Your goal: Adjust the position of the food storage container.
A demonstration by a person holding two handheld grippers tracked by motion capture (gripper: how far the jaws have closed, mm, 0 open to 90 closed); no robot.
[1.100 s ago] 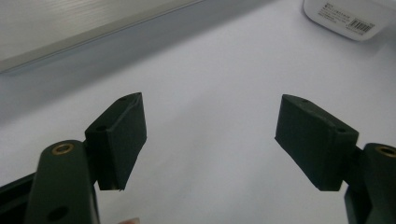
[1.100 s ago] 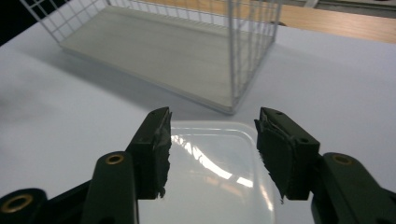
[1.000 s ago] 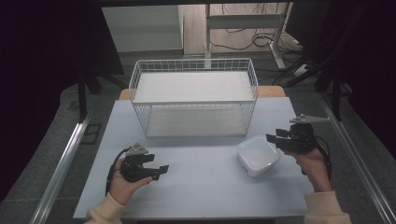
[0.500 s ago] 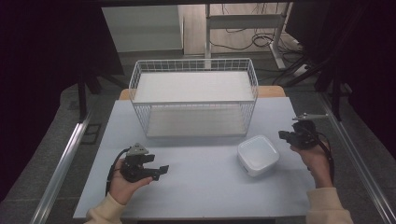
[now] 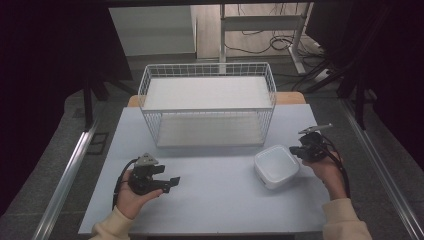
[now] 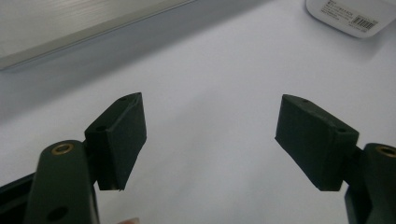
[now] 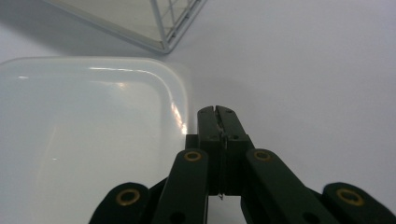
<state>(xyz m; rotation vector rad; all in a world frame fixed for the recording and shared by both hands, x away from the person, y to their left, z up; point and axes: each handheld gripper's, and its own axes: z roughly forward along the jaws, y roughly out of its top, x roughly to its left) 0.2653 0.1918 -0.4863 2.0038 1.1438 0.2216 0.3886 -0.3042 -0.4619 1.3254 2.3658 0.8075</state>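
A white, square, lidded container (image 5: 276, 166) lies on the pale table (image 5: 215, 205) at the right. My right gripper (image 5: 296, 150) sits just off its right edge, shut, with nothing between the jaws. In the right gripper view the closed fingertips (image 7: 219, 113) rest beside the container's rounded rim (image 7: 93, 135). My left gripper (image 5: 171, 182) is held low at the front left and points right, open and empty. In the left gripper view (image 6: 210, 135) its pads stand wide apart over bare table, with the container (image 6: 348, 16) far ahead.
A white wire basket (image 5: 207, 110) with a flat white floor stands at the back middle of the table; its near corner (image 7: 163, 32) shows in the right gripper view. Metal rails run along both table sides. Cables lie on the floor behind.
The right gripper's jaws have gone from spread to shut, and the right hand has sunk a little beside the container. The left hand and the container have kept still.
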